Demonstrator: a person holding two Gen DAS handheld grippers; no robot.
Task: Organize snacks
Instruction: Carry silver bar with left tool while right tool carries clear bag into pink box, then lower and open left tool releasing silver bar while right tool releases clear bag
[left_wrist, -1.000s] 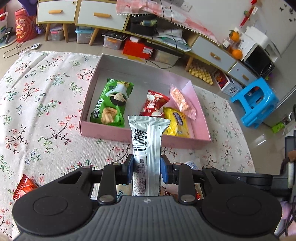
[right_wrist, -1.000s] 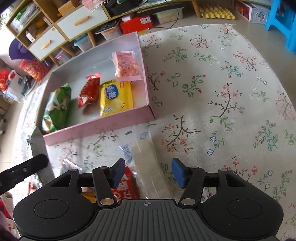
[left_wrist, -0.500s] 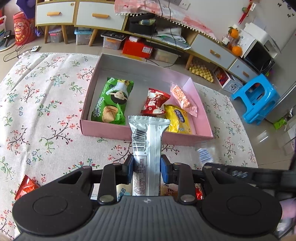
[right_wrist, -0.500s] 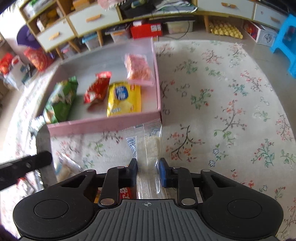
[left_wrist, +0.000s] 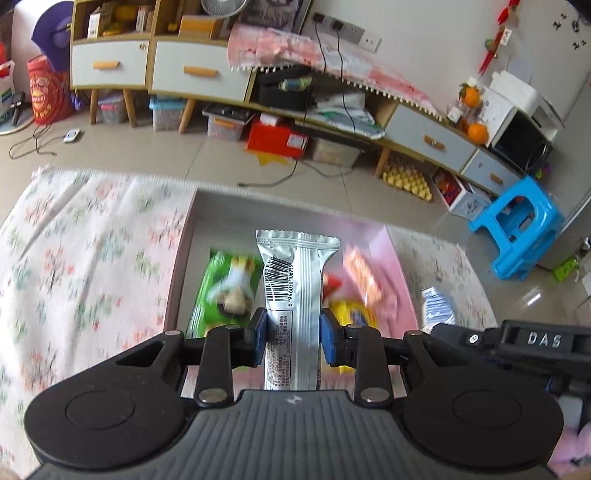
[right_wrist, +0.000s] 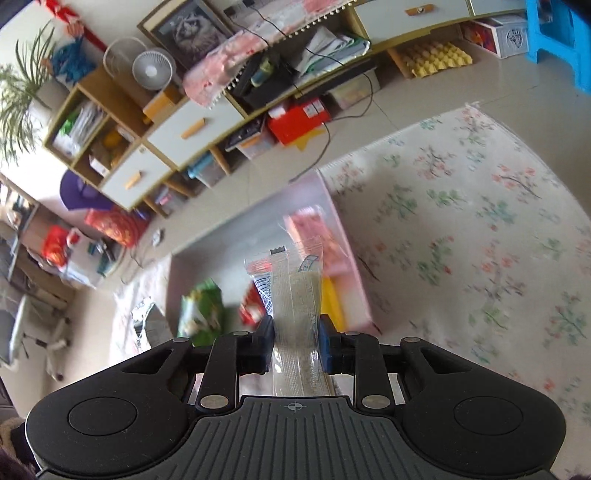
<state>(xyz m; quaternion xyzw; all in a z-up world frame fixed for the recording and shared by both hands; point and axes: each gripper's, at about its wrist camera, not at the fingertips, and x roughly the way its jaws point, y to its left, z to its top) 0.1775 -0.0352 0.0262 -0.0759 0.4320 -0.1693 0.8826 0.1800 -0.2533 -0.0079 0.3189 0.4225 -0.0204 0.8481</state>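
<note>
My left gripper (left_wrist: 292, 328) is shut on a silver snack packet (left_wrist: 295, 280) with a barcode, held upright above the near part of the pink box (left_wrist: 181, 258). My right gripper (right_wrist: 296, 334) is shut on a clear packet (right_wrist: 295, 295) of pale biscuits, lifted off the cloth over the pink box (right_wrist: 354, 273). Inside the box lie a green bag (left_wrist: 225, 288), a red packet (left_wrist: 330, 286), a yellow packet (left_wrist: 351, 310) and a clear packet of orange snacks (left_wrist: 364, 275). The right gripper's arm (left_wrist: 517, 343) shows at the right of the left wrist view.
The box sits on a floral cloth (right_wrist: 480, 229). Beyond it stand low cabinets with drawers (left_wrist: 199, 70), storage bins, a red box (left_wrist: 277, 138) and cables on the tiled floor. A blue stool (left_wrist: 517, 232) stands at the right.
My right gripper closed on the clear biscuit packet and lifted it off the cloth toward the box. My left gripper carried the silver packet forward and up over the box's near wall.
</note>
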